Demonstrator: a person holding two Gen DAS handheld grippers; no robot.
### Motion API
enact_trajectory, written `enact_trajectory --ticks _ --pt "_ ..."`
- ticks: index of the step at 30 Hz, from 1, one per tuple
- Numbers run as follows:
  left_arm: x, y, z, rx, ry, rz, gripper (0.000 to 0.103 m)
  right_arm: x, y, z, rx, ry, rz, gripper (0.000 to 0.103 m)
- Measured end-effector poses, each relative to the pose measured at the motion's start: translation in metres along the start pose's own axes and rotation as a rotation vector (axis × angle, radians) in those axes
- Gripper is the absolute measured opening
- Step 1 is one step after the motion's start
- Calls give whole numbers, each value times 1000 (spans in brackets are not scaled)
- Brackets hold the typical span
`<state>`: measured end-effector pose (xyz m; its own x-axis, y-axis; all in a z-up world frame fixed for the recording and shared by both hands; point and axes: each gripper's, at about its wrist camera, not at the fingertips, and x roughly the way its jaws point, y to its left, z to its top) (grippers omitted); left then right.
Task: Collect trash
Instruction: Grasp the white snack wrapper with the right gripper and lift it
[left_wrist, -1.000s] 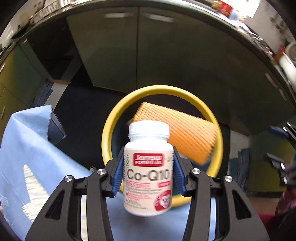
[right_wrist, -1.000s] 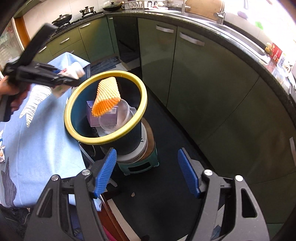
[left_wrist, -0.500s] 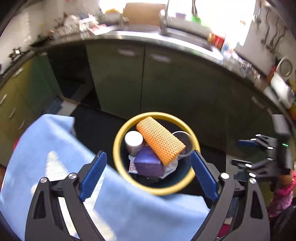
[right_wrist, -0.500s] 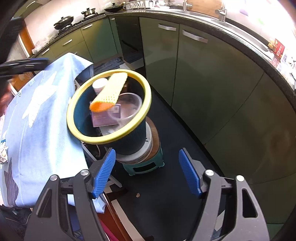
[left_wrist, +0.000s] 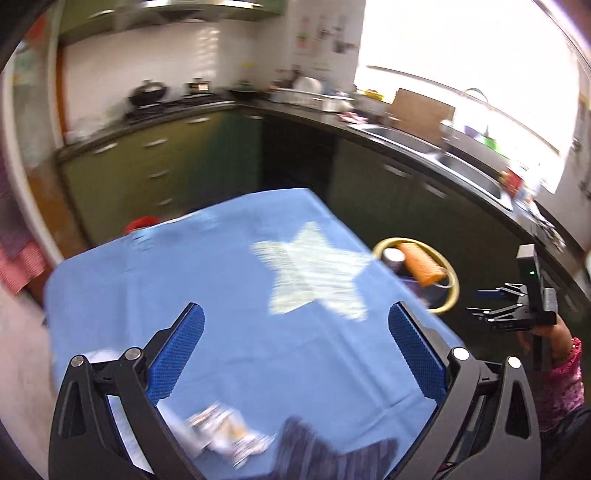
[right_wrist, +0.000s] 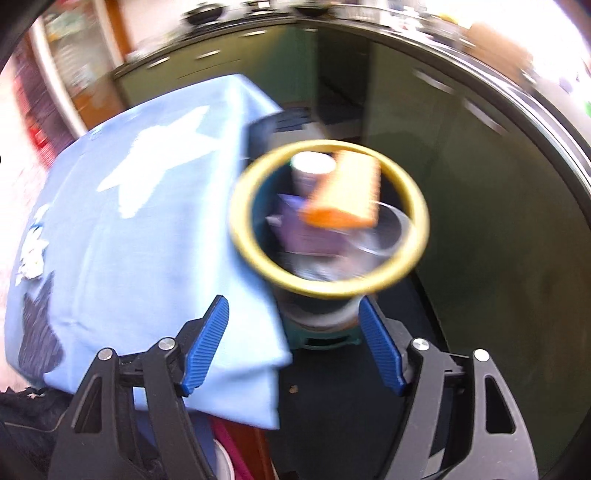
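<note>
1. Both jaws released, nothing between them: left gripper opening wide over the tablecloth, right gripper slightly narrower, near the bin.
2. Step, my read: between pickups; bottle sits in the bin beside the orange sleeve.
3. Next: crumpled wrapper at the near edge, beside a dark cloth. Needs a low, wide approach.
4. Cloth mid-section bare; bin hugs the far table corner, cabinets beyond.

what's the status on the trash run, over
Left tongs opening, empty; right tongs open, empty. Bin holds bottle, orange sleeve, box, cup. Crumpled wrapper left on blue cloth. Nothing in the way.
</note>
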<state>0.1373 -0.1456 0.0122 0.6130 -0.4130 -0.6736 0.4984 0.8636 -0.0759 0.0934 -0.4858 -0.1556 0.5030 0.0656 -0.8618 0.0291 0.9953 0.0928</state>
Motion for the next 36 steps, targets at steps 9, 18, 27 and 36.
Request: enact_trajectory --ticks 9,18,27,36 --pt "-72 104 -84 -177 -28 264 98 24 183 29 -288 -1 292 69" --pt "-77 152 -136 -294 -7 268 98 55 310 21 -415 69 455 69" --pt "-74 172 -151 -327 -15 245 98 83 336 33 -387 107 413 69" --pt "-68 173 -150 -322 -9 232 98 90 348 31 -424 101 336 62"
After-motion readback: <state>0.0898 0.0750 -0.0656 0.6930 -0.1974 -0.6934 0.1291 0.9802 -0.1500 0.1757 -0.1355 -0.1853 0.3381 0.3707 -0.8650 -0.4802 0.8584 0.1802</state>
